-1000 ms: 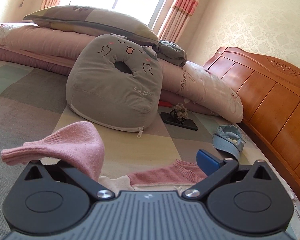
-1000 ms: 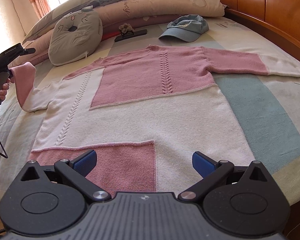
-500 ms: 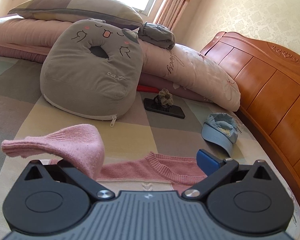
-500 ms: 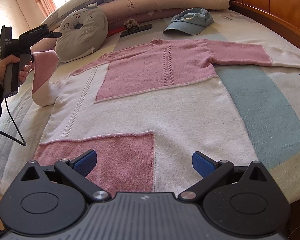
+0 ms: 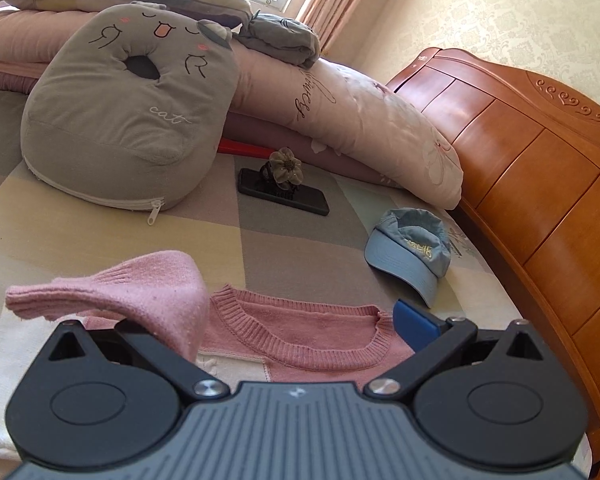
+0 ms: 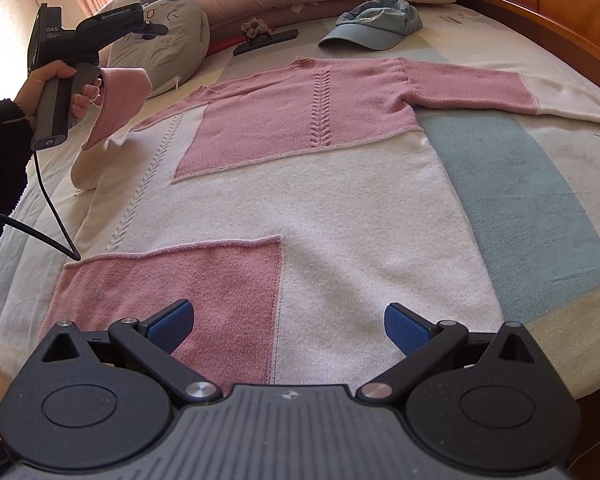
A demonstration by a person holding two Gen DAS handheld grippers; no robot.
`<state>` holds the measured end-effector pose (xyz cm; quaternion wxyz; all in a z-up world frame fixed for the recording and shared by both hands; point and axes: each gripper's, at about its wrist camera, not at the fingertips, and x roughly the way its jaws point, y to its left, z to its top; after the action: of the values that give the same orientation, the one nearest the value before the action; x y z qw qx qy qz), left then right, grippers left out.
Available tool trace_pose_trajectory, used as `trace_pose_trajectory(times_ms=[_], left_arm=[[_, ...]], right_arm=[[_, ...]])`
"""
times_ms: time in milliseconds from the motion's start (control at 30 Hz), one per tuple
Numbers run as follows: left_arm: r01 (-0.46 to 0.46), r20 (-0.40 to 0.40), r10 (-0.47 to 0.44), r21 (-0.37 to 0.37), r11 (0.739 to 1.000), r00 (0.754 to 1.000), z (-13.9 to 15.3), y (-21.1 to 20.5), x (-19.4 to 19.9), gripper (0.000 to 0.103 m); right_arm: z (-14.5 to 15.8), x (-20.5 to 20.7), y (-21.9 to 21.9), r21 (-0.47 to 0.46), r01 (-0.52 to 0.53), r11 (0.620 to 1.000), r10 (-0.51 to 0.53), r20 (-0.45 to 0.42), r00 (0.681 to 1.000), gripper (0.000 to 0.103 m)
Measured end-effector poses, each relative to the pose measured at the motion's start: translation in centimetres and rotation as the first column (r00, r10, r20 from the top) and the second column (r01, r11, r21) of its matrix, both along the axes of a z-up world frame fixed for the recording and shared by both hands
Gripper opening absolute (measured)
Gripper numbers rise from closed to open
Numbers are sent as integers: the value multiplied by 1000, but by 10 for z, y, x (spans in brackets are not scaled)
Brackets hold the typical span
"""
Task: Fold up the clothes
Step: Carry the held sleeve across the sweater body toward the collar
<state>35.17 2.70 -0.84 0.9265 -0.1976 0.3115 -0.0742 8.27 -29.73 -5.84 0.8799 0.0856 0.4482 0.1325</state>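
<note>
A pink and white knitted sweater [image 6: 340,200] lies flat, front up, on the bed, its neckline [image 5: 300,344] just under my left gripper [image 5: 292,320]. The left sleeve's pink cuff [image 5: 140,284] drapes over that gripper's left finger and hides it. The blue right finger [image 5: 414,324] stands far off, so the jaws are wide apart. From the right wrist view the left gripper [image 6: 148,30] holds the cuff [image 6: 120,96] up over the sweater's left shoulder. My right gripper [image 6: 288,320] hovers open over the hem. The right sleeve [image 6: 480,88] lies stretched out.
A grey cat cushion [image 5: 128,120], a dark phone [image 5: 284,192] with a flower clip and a blue cap [image 5: 412,252] lie beyond the neckline. Pink pillows [image 5: 360,132] run along the back. The wooden headboard [image 5: 540,184] bounds the right side. A hand [image 6: 56,84] holds the left gripper.
The left gripper has carried the lifted cuff rightward, from beside the bed's left side to over the neckline. The right gripper has barely moved.
</note>
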Motion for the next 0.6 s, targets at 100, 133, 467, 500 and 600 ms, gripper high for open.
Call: trace_pose_trajectory(times_ms=[100, 133, 467, 500, 600], left_arm=[[-1, 3, 1, -12, 1000, 1000, -6, -11, 5, 102], [-6, 3, 6, -12, 1000, 1000, -8, -15, 7, 102], [-43, 42, 42, 20, 999, 998, -26, -55, 15, 102], [-42, 41, 41, 21, 999, 998, -28, -59, 16, 102], [-31, 38, 30, 23, 999, 999, -34, -72, 20, 102]], right_arm=[[1, 2, 0, -16, -9, 1000, 9, -9, 1000, 103], [1, 3, 0, -19, -9, 1000, 9, -11, 1000, 103], [-1, 10, 5, -50, -8, 999, 6, -58, 998, 103], [0, 10, 6, -58, -8, 998, 4, -61, 998, 103], [1, 11, 6, -71, -1, 997, -3, -63, 998, 103]])
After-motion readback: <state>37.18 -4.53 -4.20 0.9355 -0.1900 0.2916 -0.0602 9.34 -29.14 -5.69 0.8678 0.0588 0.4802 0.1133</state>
